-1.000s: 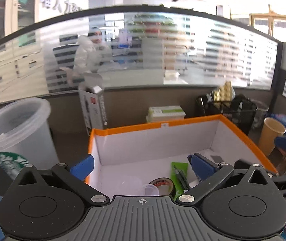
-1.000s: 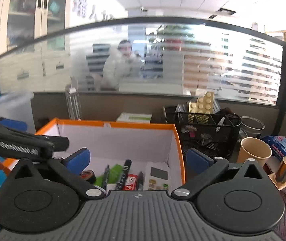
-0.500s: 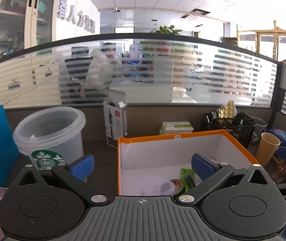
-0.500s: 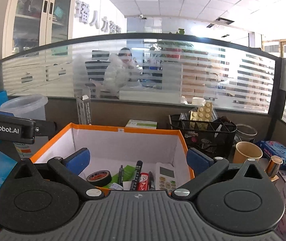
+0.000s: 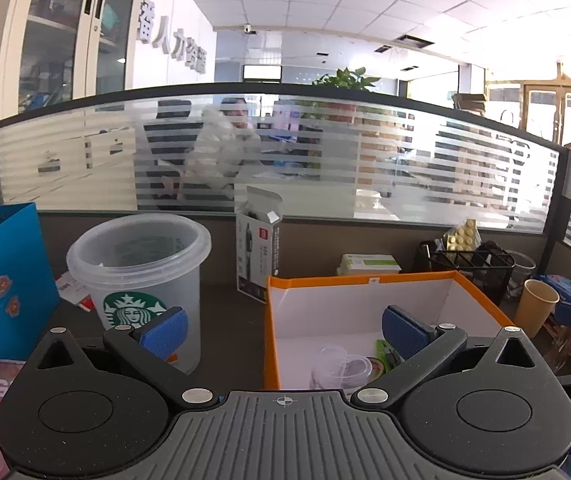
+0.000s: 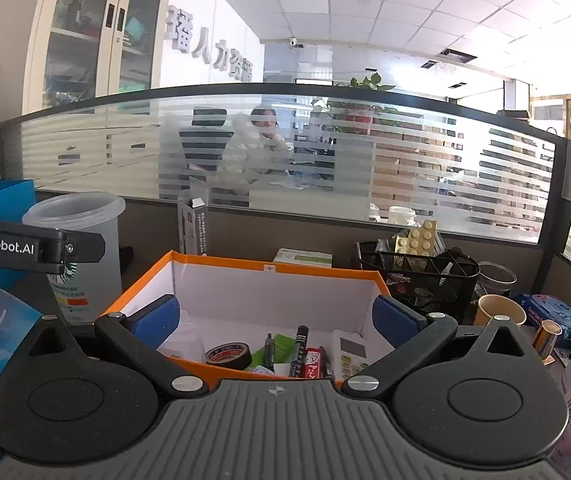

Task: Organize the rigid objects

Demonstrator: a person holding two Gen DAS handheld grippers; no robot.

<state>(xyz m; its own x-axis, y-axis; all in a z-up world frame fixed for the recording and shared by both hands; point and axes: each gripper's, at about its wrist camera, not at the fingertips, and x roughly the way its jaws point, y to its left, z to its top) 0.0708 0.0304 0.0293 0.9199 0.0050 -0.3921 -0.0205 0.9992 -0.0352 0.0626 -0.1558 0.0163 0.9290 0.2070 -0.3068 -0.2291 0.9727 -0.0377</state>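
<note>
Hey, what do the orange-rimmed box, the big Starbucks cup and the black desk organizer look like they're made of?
Orange-rimmed box: looks like cardboard, matte white inside, with thin folded walls and an orange edge.
Starbucks cup: frosted translucent plastic; light shows through the wall, and the rim is thick and moulded.
Desk organizer: probably black-coated metal mesh, given its fine see-through grid. Plastic can't be ruled out.

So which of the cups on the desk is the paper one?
The tan paper cup, standing right of the orange box, beside the black mesh organizer. The big cup left of the box is translucent plastic with a green logo.
</note>
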